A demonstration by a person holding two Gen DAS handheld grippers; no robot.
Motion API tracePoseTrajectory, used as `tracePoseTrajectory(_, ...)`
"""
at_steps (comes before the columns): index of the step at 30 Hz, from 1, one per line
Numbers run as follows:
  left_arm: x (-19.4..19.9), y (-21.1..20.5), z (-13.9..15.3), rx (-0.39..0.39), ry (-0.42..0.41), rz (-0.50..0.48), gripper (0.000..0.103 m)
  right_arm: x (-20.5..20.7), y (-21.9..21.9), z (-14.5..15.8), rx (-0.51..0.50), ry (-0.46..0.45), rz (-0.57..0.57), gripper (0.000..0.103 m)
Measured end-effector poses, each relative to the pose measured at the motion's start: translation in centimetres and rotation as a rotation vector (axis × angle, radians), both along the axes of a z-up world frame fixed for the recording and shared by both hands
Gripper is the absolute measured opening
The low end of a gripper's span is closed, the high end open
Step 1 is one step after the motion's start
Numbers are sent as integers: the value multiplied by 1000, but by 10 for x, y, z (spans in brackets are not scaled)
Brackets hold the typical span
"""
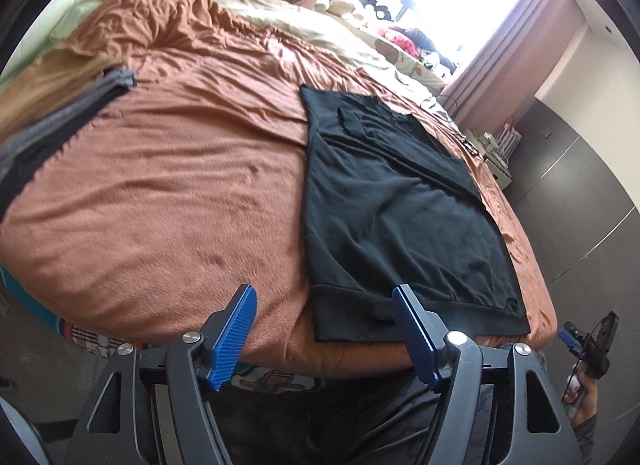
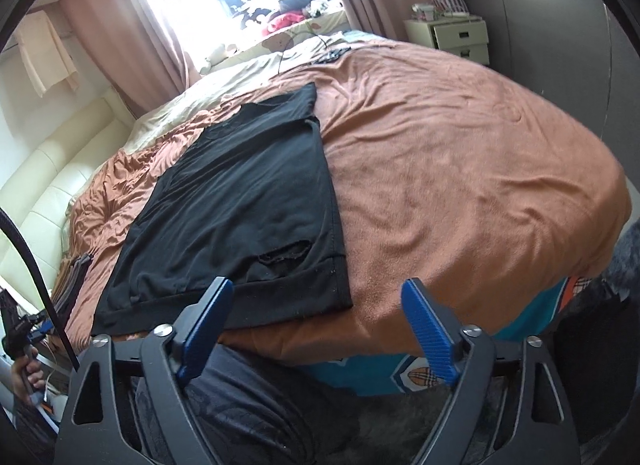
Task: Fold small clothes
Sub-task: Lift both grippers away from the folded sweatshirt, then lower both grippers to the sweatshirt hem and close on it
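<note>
A black T-shirt (image 1: 392,201) lies flat on the brown bedspread (image 1: 180,193), sides folded inward, its hem at the near edge of the bed. My left gripper (image 1: 324,297) hovers open just before the hem's left corner, holding nothing. In the right wrist view the same T-shirt (image 2: 240,201) shows a torn hole near the hem. My right gripper (image 2: 318,291) is open too, empty, above the bed edge beside the shirt's right hem corner. Each gripper appears small in the other's view, held by a hand.
A stack of folded grey and brown clothes (image 1: 60,113) sits at the left of the bed. A white nightstand (image 2: 452,35) stands at the far corner, and pink curtains (image 2: 132,33) frame a bright window. A dark wardrobe (image 1: 580,193) runs along the right.
</note>
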State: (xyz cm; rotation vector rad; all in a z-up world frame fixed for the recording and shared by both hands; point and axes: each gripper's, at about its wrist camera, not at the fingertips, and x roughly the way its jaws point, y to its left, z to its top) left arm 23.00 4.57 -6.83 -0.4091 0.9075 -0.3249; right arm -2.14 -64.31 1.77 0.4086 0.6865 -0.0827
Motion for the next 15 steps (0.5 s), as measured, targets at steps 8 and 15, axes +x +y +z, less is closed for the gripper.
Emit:
tracePoseTrajectory(8, 20, -16, -46, -51, 107, -27, 57, 18, -8, -14, 50, 23, 14, 79)
tracePoseTrajectory(15, 32, -23, -72, -73, 167, -41, 51, 38, -20, -23, 107, 22, 11, 76)
